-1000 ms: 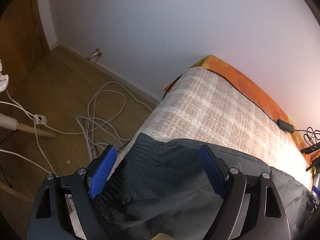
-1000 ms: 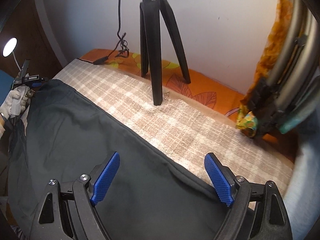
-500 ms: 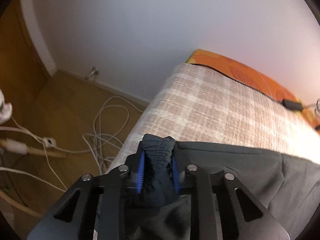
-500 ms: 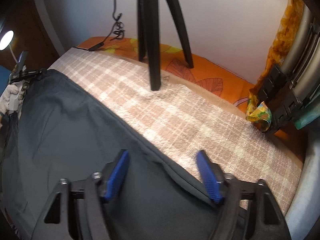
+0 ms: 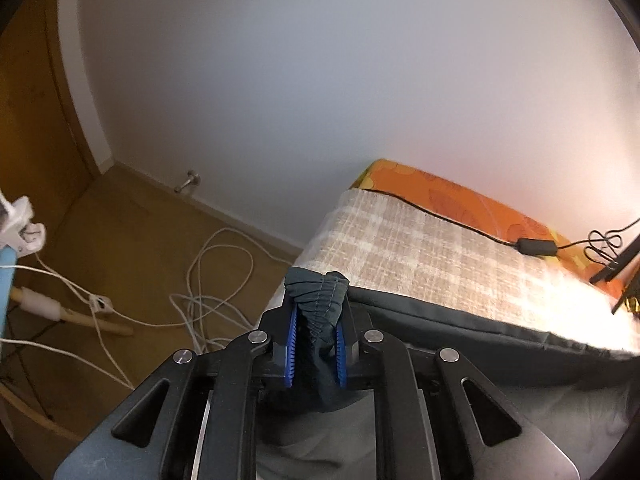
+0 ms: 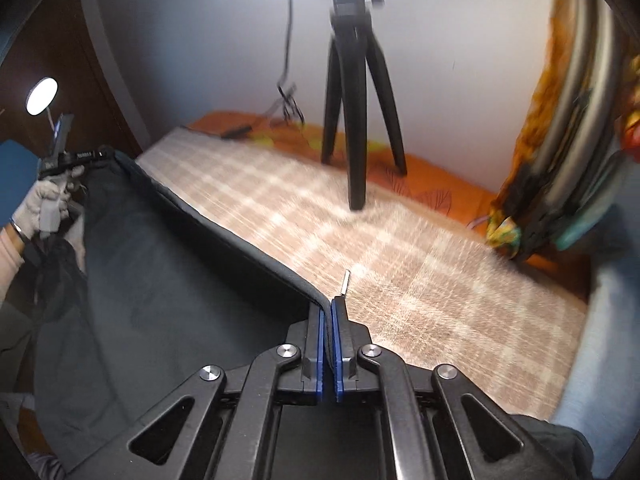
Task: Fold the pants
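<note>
1. On the bed's plaid blanket (image 6: 420, 264), the dark pants (image 6: 168, 280) stretch lengthwise between our tools.
2. Our left tool (image 5: 316, 344) is closing, clenched on the bunched waistband (image 5: 320, 292).
3. Our right tool (image 6: 328, 344) pinches the far edge.

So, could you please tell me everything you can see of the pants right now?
The pants are dark grey, of thin, smooth-looking fabric, with a gathered elastic waistband. They stretch as one taut sheet along the near side of the checked blanket. The left gripper is closing on the bunched waistband, which stands up between its blue pads. The right gripper is shut on a thin seamed edge at the other end.
</note>
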`<state>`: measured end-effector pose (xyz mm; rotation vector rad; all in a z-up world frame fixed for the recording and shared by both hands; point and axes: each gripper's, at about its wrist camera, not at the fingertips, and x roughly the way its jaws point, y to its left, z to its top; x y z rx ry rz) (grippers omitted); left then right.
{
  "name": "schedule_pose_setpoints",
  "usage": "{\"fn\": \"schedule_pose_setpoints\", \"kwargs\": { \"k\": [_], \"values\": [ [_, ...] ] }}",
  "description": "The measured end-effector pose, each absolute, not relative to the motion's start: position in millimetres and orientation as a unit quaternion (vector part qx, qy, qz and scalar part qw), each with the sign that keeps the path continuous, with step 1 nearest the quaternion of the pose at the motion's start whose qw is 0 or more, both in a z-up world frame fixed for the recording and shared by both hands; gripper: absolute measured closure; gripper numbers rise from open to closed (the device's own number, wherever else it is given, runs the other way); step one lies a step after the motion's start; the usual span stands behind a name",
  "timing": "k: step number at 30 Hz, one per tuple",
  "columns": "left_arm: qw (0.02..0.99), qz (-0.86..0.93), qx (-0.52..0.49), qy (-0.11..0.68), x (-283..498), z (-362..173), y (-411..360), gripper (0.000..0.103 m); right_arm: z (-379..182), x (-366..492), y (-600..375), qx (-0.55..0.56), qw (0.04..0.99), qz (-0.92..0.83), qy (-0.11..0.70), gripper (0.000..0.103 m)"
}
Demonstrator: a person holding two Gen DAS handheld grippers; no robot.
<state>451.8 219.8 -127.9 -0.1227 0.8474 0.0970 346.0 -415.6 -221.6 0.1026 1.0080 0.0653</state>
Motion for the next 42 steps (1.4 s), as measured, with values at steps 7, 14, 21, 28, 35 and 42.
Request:
{"fn": "schedule_pose_setpoints", "kwargs": {
  "k": [7, 14, 21, 28, 35, 42],
  "values": [
    [0.923, 0.030, -0.062, 0.378, 399, -95, 228, 0.090, -170, 288, -396, 0.036, 0.887, 0.052, 0.458, 0.103],
    [0.934, 0.011, -0.040, 0.356, 327, -84, 237, 0.090, -131, 224, -339, 0.040, 0.877, 0.063, 0.474, 0.103],
    [0.931, -0.019, -0.048, 0.360, 254, -123, 247, 0.090, -134, 157, -297, 0.045, 0.854, 0.081, 0.513, 0.103],
    [0.919, -0.027, -0.063, 0.389, 189, -163, 250, 0.082, -168, 115, -279, 0.041, 0.822, 0.078, 0.563, 0.103],
    [0.907, -0.017, -0.139, 0.398, 136, -176, 276, 0.060, -185, 98, -272, 0.020, 0.807, 0.075, 0.585, 0.103],
    [0.900, -0.021, -0.214, 0.379, 103, -180, 286, 0.049, -197, 81, -270, -0.005, 0.789, 0.063, 0.611, 0.103]
  ]
}}
